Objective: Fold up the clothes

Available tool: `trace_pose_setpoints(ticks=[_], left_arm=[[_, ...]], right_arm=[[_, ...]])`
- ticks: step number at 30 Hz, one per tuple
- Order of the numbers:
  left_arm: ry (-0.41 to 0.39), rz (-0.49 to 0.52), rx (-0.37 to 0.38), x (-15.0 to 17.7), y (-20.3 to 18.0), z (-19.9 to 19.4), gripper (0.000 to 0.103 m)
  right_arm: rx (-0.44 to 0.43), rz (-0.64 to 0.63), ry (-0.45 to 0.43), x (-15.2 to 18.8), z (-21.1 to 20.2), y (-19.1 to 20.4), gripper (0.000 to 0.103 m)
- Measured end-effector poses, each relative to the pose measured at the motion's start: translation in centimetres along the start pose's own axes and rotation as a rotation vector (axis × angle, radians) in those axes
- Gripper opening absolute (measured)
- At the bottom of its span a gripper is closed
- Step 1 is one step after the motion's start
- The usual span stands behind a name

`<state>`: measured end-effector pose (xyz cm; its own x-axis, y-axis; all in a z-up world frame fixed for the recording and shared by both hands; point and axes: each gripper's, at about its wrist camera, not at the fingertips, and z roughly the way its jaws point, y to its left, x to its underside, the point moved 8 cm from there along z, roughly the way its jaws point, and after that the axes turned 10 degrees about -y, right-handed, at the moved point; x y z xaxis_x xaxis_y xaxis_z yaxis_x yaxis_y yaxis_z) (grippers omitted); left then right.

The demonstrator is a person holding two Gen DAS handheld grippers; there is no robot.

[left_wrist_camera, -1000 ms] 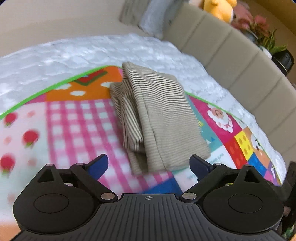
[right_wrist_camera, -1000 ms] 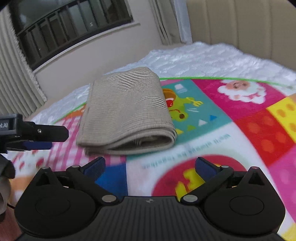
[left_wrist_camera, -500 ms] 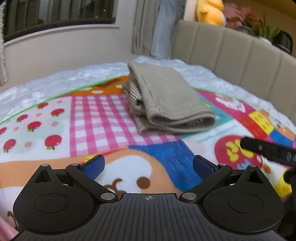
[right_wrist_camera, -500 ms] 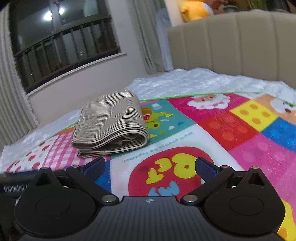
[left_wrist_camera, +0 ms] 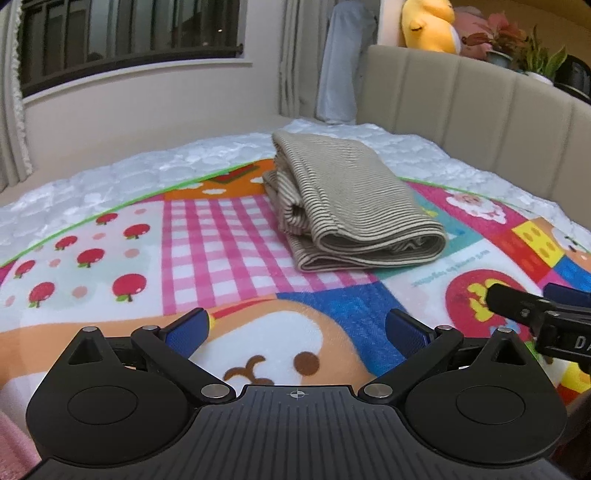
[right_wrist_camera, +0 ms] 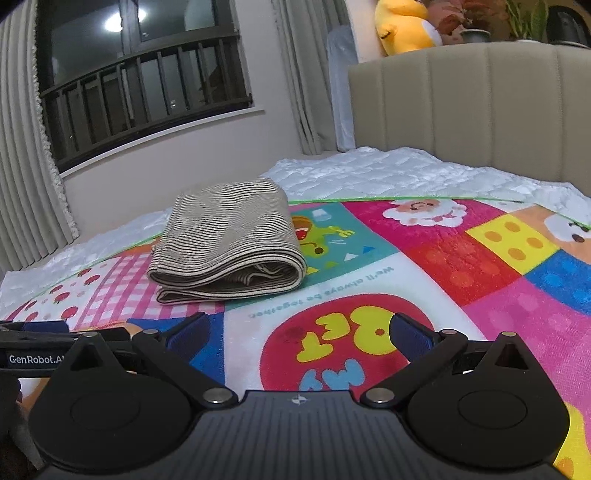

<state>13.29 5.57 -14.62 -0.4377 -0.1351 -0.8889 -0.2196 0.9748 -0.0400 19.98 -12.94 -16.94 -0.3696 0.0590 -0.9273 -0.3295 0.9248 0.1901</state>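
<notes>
A beige striped garment [left_wrist_camera: 351, 199] lies folded into a thick rectangle on a colourful cartoon play mat [left_wrist_camera: 221, 240] on the bed. It also shows in the right wrist view [right_wrist_camera: 229, 243] on the mat [right_wrist_camera: 461, 258]. My left gripper [left_wrist_camera: 297, 330] is open and empty, low over the mat, well short of the garment. My right gripper [right_wrist_camera: 299, 334] is open and empty, also back from the garment. The right gripper's side shows at the right edge of the left wrist view [left_wrist_camera: 535, 314]. The left gripper's side shows at the left edge of the right wrist view [right_wrist_camera: 55, 347].
A white quilted bedspread [left_wrist_camera: 147, 162] lies under the mat. A beige padded headboard [left_wrist_camera: 480, 110] stands behind, with a yellow plush toy [left_wrist_camera: 428, 26] and potted plants [left_wrist_camera: 517, 44] on top. A window with dark bars [right_wrist_camera: 147, 92] and curtains [right_wrist_camera: 22, 166] are at the back left.
Both grippers have pulled back from the folded garment and dropped low over the mat. The garment looks farther away and has not moved. Both grippers stay open.
</notes>
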Motion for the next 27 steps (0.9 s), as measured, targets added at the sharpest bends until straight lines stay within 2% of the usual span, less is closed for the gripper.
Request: trace_pose_setpoints(ticks=[27], left_arm=[[-0.004,0.007,-0.001,-0.2,0.31,-0.16,0.103]], right_arm=[[0.011,0.025,0.01,0.3,0.12,-0.44,0.103]])
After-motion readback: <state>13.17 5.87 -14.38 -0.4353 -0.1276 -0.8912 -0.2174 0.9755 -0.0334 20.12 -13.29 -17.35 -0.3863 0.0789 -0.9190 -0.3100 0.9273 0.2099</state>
